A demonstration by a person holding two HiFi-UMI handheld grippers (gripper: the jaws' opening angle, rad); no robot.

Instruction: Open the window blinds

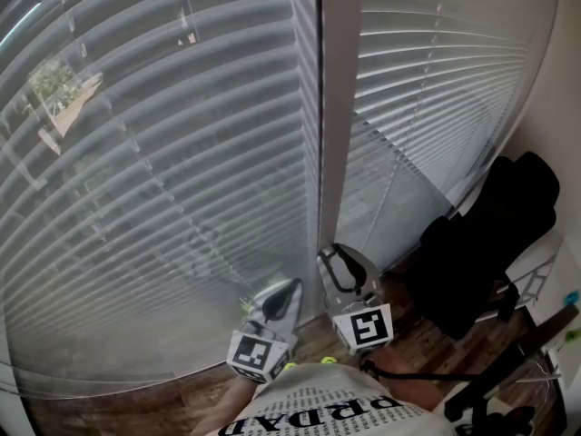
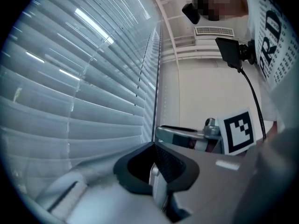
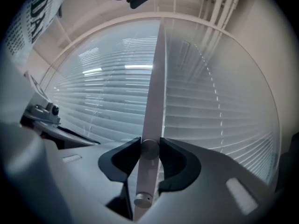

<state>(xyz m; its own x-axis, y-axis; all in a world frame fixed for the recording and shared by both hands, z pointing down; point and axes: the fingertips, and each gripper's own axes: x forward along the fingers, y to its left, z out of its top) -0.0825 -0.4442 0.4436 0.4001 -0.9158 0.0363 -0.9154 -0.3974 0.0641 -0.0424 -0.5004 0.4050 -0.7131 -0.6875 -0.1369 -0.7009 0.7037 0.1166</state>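
The right gripper point(image 3: 149, 149), low centre in the head view, points roughly level at the window. Its jaws are clamped on the smooth, pale, round wand point(image 3: 154, 97), which hangs between two slatted blinds point(image 1: 163, 153) filling the upper frame. The left gripper point(image 2: 154, 146), just beside it, is closed and empty. A black chair point(image 1: 490, 234) stands at the lower right.

Wooden floor point(image 1: 118, 411) with a black office chair point(image 1: 490, 234)

head view: steeply down on blinds point(image 1: 163, 198) | gripper views: low, facing blinds closely | shared: blinds
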